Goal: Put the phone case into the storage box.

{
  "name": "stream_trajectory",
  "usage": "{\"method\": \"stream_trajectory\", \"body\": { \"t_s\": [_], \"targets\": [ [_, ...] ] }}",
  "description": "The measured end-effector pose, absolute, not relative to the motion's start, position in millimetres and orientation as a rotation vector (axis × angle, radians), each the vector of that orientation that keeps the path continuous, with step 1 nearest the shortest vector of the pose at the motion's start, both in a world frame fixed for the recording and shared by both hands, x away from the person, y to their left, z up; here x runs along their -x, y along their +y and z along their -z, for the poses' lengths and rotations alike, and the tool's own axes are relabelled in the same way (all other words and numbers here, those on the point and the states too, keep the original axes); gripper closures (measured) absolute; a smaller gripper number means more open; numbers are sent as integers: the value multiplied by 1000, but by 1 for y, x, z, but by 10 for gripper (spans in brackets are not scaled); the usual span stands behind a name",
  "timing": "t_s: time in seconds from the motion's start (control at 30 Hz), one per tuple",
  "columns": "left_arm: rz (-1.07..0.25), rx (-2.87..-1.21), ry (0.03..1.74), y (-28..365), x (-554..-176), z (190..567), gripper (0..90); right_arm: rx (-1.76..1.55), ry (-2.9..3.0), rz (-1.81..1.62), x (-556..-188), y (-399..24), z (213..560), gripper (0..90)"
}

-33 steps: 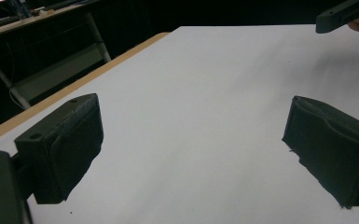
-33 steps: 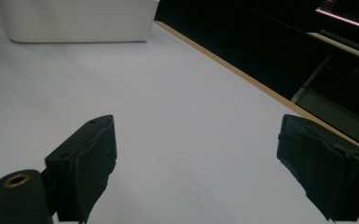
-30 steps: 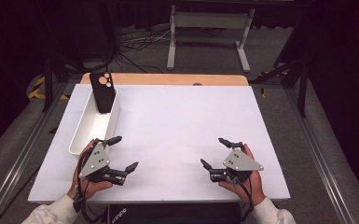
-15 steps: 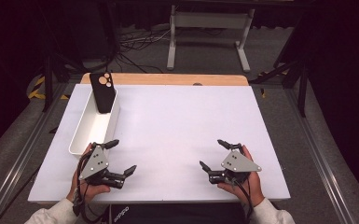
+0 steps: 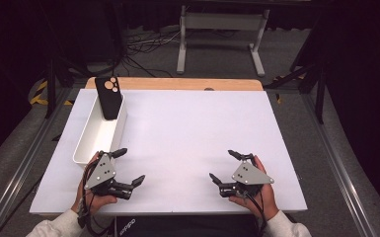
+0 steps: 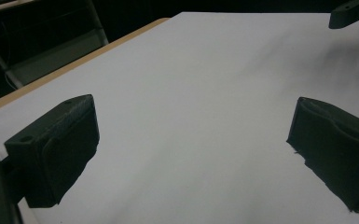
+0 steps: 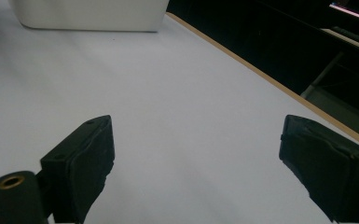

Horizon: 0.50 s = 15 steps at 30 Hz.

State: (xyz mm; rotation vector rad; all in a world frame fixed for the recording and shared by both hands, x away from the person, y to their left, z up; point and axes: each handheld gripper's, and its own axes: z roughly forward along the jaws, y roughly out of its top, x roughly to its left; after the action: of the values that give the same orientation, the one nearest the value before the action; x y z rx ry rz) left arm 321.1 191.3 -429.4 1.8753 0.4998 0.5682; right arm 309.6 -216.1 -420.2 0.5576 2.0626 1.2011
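Left claw and right claw gaping wide, empty, low over white desk. White bin just beyond left claw; black phone leaning at bin's far end.

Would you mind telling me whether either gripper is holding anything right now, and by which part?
Nothing is held: the left gripper and right gripper are both open over the white table.

Left gripper has drawn back toward the table's near edge, away from the white bin. Right gripper also slightly nearer the edge. Jaw spread on both unchanged, wide.
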Motion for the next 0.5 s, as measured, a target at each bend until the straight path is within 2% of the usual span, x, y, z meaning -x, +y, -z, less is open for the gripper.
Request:
{"method": "stream_trajectory", "body": {
  "t_s": [0.5],
  "targets": [
    [-563, -1881, 489, 190, -321, 429, 27, -550, 2063, -1190, -309, -214, 420, 112]
  ]
}}
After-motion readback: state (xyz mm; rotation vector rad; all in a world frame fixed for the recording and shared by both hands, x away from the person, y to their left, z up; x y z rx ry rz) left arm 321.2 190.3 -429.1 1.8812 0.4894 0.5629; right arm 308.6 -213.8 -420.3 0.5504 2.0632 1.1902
